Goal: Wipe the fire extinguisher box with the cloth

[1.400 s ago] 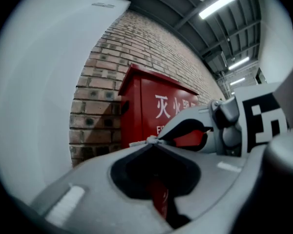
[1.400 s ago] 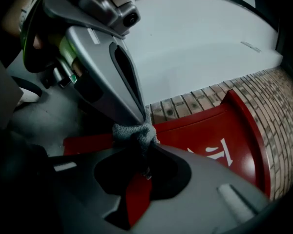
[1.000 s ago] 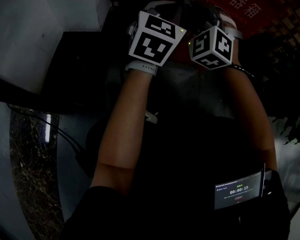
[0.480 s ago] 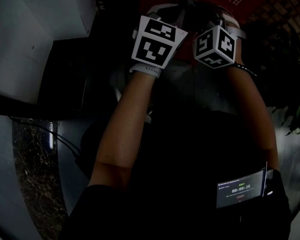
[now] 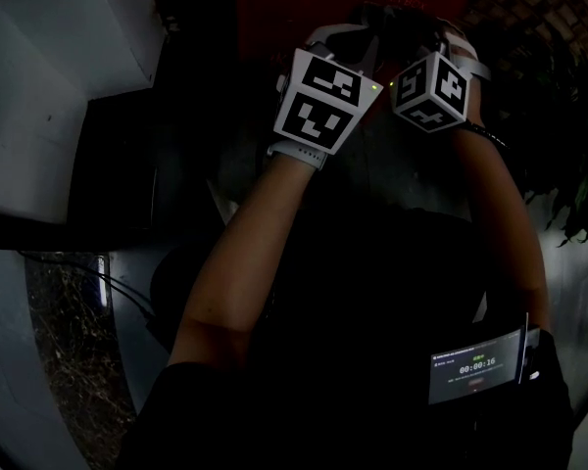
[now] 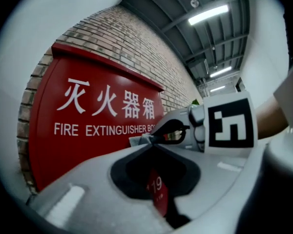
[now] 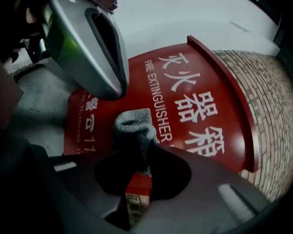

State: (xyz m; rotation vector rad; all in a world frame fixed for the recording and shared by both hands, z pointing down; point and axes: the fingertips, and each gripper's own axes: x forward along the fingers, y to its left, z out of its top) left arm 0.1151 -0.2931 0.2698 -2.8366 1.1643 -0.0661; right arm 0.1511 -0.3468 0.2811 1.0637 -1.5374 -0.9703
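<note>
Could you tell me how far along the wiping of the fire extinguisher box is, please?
Done: the right gripper has the grey cloth clamped. In hand: the cloth is held up before the red fire extinguisher box; contact cannot be confirmed. The left gripper is shut and empty. Left: the wiping itself; no wiped patch shows.

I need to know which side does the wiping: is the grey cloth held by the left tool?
No, the grey knitted cloth sits pinched in the right tool, as the right gripper view shows.
</note>
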